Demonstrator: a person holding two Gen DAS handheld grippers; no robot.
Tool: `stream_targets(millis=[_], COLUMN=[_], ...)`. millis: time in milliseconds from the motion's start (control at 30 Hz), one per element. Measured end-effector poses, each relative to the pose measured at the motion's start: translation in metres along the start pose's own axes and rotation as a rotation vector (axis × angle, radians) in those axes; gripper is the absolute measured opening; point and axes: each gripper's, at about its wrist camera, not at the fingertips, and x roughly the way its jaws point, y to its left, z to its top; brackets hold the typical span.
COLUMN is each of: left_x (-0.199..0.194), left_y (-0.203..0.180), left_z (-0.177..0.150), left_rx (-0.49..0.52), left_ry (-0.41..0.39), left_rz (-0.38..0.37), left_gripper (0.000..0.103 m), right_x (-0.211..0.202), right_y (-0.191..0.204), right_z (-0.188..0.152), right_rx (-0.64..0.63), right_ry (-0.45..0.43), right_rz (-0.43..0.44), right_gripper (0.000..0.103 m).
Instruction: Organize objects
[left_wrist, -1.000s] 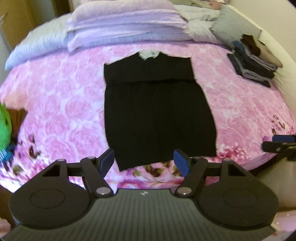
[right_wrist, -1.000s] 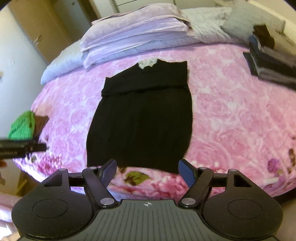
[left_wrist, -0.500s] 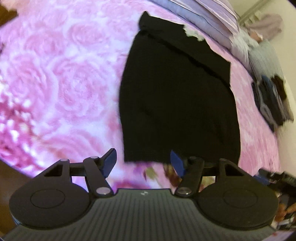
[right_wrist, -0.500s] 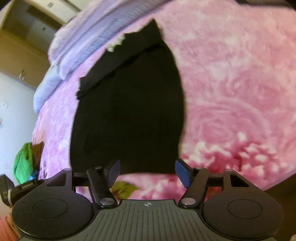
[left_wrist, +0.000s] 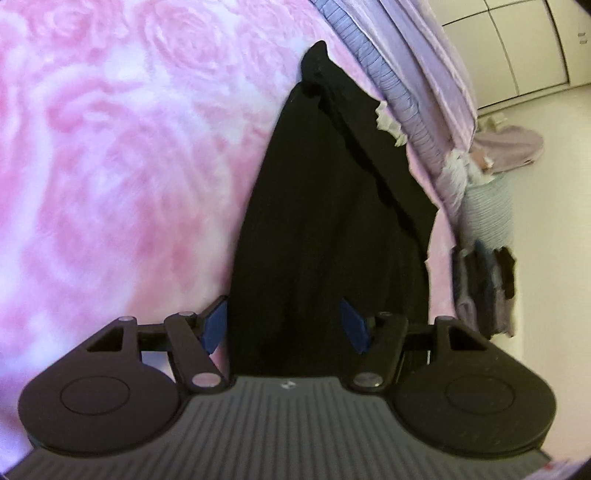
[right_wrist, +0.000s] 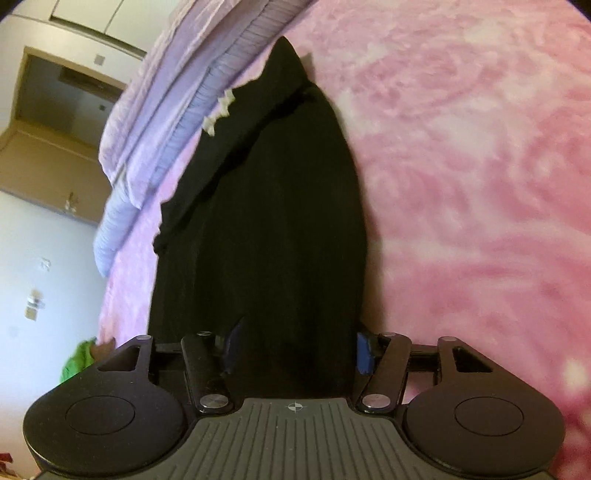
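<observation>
A black garment lies flat on the pink rose-patterned bedspread, its top part folded over, with a white collar tag. My left gripper is open, low over the garment's near left corner, its blue pads either side of the left edge. In the right wrist view the garment fills the middle. My right gripper is open, low over the near right corner, the cloth's hem between its pads.
Folded lilac bedding lies beyond the garment, also in the right wrist view. A stack of folded dark clothes sits at the bed's right side. A green item lies at the left edge. Wall and doorway behind.
Both grippers have dropped from a high view of the bed down to the garment's near corners. Both tilted outward. Both stay open.
</observation>
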Motion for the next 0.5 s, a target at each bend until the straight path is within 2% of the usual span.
stream_targets(millis=[67,133,233,267,333,367,400,500], left_x=[0.006,0.006,0.007,0.007,0.009,0.01,0.011,0.01], left_y=[0.001,0.002,0.007,0.007,0.006,0.006,0.006,-0.003], left_z=[0.005,0.004,-0.009,-0.013,-0.018,-0.018,-0.016,-0.012], left_rx=[-0.001,0.012,0.016,0.029,0.036,0.037,0.035,0.087], left_ry=[0.01,0.031,0.113,0.137,0.17,0.166,0.164,0.141], left_rz=[-0.027,-0.044,-0.062,-0.06,-0.045,-0.026,-0.011,0.015], left_gripper=[0.058,0.048,0.034,0.028,0.018,0.01,0.003,0.002], right_x=[0.005,0.002,-0.005,-0.008,-0.012,-0.012,-0.011,-0.012], right_y=[-0.002,-0.002,-0.007,-0.009,-0.012,-0.014,-0.018,-0.014], right_z=[0.004,0.003,-0.006,-0.01,-0.014,-0.014,-0.012,-0.007], right_rx=[0.018,0.006,-0.005,0.002,0.017,0.034,0.06,0.059], right_ry=[0.003,0.015,0.084,0.103,0.115,0.113,0.118,0.127], right_rz=[0.021,0.033,0.072,0.079,0.061,0.043,0.028,0.028], right_gripper=[0.054,0.052,0.049,0.044,0.028,0.011,0.001,0.0])
